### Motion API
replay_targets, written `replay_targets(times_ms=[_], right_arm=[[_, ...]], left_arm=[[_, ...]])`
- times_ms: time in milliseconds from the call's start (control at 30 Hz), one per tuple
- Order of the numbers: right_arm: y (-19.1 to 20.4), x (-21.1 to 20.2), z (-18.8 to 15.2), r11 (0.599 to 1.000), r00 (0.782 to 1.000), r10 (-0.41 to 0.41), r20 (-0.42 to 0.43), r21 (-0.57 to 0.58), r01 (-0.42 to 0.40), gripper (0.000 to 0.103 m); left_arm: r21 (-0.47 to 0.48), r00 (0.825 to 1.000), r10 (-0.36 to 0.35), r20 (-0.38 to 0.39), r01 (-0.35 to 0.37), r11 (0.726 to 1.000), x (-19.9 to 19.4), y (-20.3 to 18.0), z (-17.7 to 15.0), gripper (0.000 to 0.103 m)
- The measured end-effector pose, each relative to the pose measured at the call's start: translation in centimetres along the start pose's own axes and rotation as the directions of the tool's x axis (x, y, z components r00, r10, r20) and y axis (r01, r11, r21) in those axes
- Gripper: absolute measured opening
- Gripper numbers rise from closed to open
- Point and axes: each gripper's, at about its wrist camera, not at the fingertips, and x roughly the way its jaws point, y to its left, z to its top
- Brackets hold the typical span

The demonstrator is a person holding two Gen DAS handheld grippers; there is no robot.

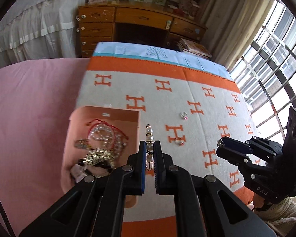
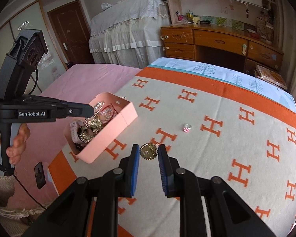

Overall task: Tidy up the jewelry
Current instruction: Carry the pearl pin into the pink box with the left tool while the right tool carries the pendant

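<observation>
Two grippers work above an orange-and-grey blanket [image 2: 217,138] near a pink box [image 2: 108,136] of jewelry. Left gripper [image 1: 149,148], jaws pinched on a pearl pin [image 1: 149,138], hangs just beside the box's edge. Right gripper [image 2: 148,152], jaws narrowed, grips a round gold brooch [image 2: 147,151] clear of the blanket. Beyond the box, two rings [image 1: 184,115] [image 1: 179,141] lie loose on the blanket.

Daylight floods in from the barred window [image 1: 276,75] at the right of the left wrist view, blown out to near white — the blanket [image 1: 187,102] beside it looks washed. Both pictures bow strongly, with black vignetted corners. The pink box [image 1: 100,138] and its contents smear with motion blur; the right wrist view is sharper, shadows soft.
</observation>
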Motion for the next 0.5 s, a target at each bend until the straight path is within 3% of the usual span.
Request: replay_targets(times_ms=[133, 333, 500], right_arm=[[3.5, 1.2, 2.5, 0.998, 0.998, 0.054, 0.009, -0.037, -0.054, 0.019], [6.6, 4.6, 5.1, 0.993, 0.993, 0.118, -0.03, -0.002, -0.118, 0.019], [7.9, 8.0, 5.5, 0.993, 0.989, 0.112, -0.095, 0.034, -0.109, 0.019]], left_arm=[[-0.057, 0.999, 0.046, 0.03, -0.044, 0.997, -1.2, 3.6, 0.2, 0.005], [-0.105, 0.995, 0.095, 0.041, -0.09, 0.99, 0.6, 6.3, -0.5, 0.005], [-0.135, 0.989, 0.131, 0.071, -0.12, 0.984, 2.3, 7.3, -1.1, 0.005]])
